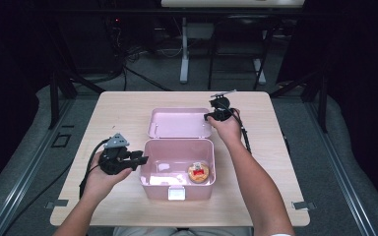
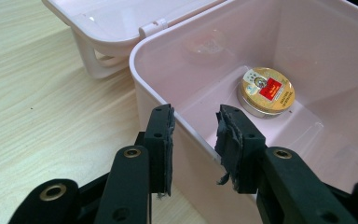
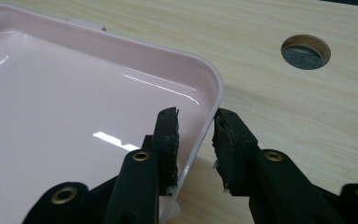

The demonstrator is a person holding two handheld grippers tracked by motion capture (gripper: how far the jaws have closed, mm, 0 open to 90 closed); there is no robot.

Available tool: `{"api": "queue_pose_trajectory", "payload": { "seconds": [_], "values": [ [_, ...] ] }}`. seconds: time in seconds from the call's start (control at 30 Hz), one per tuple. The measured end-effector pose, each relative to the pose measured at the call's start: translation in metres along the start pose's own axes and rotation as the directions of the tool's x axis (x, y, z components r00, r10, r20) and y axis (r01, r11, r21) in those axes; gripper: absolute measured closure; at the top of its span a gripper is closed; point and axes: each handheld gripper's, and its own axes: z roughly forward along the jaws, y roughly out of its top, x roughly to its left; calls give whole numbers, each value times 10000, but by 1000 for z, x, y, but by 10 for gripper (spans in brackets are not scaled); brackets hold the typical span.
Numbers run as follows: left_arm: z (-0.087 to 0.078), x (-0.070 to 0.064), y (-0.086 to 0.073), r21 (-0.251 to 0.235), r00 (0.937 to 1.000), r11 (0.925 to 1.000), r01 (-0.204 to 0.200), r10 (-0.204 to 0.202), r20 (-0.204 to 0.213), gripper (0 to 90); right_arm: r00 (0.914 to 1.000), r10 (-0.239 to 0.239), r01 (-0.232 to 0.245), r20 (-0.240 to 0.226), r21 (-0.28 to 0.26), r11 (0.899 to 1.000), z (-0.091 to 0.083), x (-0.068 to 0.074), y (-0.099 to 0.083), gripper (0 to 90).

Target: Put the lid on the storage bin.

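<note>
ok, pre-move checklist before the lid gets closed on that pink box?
1. Left gripper straddles the box side wall, one jaw either side, gap visible: ok for steadying, not clamped yet.
2. Right gripper straddles the rim of the lid, jaws not closed on it: ok, grip not made.
3. Lid lies fully open, flat behind the box on the table: ok.
4. Round tin sits flat on the box floor, well below the rim: ok.
5. Left gripper jaw inside the box would sit under the closing lid: not ok.
6. Front latch condition: cannot tell.
</note>
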Motion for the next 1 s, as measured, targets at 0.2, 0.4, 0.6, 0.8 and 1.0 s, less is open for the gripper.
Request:
{"api": "queue_pose_trajectory", "payload": {
  "seconds": [0.2,0.4,0.6,0.8,1.0],
  "values": [
    [0,0,0,-15,10000,10000,15,-15,3,659,10000,57,-57,45,-128,9999,-2,1,1,724],
    [0,0,0,-22,10000,10000,11,-11,2,662,10000,8,-7,52,-270,9996,-5,2,2,735],
    [0,0,0,-41,10000,10000,29,-29,13,665,10000,-61,62,26,-430,9991,-10,3,3,742],
    [0,0,0,-63,10000,10000,21,-21,15,667,9999,-124,127,53,-602,9981,-14,5,4,751],
    [-1,0,0,-181,10000,9998,12,-12,-38,682,9995,-280,265,-108,-1163,9929,-24,5,6,900]
  ]
}}
